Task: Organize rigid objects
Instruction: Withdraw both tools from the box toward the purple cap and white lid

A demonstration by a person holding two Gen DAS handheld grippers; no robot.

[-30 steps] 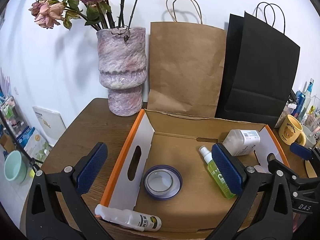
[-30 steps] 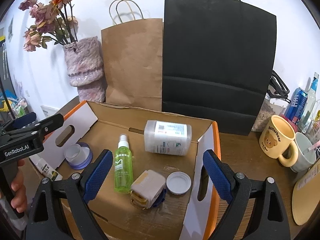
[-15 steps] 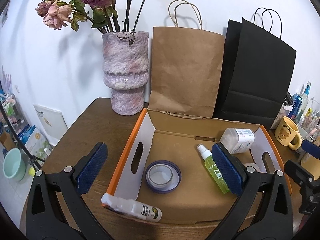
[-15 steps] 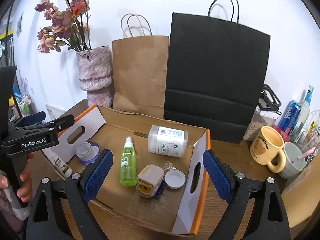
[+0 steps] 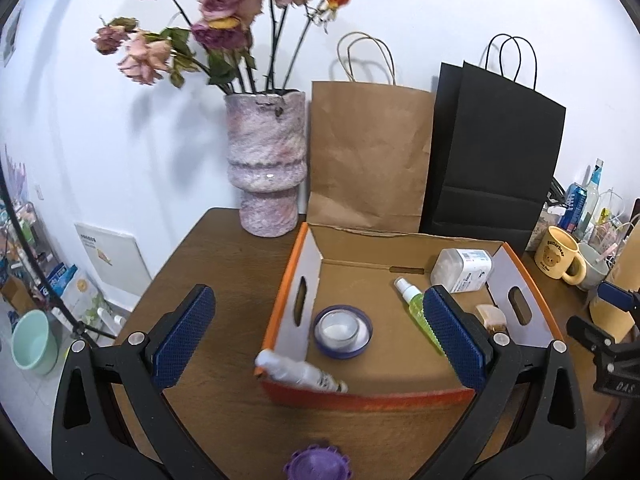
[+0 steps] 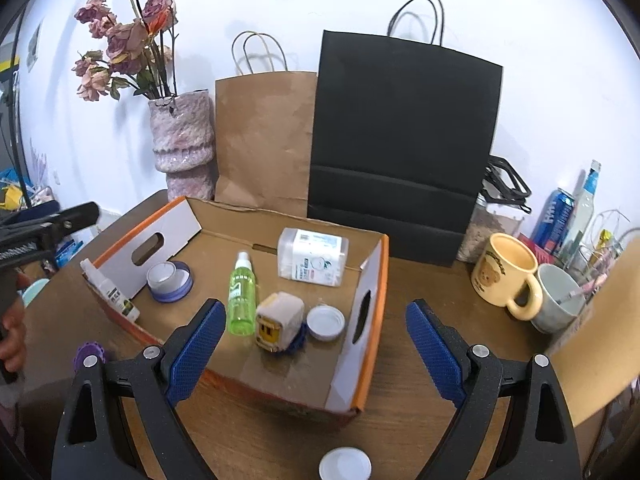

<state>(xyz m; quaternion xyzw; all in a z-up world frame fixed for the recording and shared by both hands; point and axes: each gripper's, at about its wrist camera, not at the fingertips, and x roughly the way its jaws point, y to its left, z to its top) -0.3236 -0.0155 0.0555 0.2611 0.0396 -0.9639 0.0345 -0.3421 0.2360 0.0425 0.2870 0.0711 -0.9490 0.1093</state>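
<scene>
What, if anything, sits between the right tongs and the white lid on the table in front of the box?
Nothing visible. The white lid lies on bare table, outside the box, below the open right tongs, with no object between them.

Looks like a lived-in home corner or small home office. Wooden worktop (image 5: 224,264) against a white wall, vase (image 5: 266,168) of dried roses (image 5: 224,4), paper shopping bags (image 6: 404,136), bear mug (image 6: 506,276), drink can (image 6: 557,220). Cluttered floor at the left edge, perhaps boxes and a pail (image 5: 30,344), too blurred to tell.
</scene>
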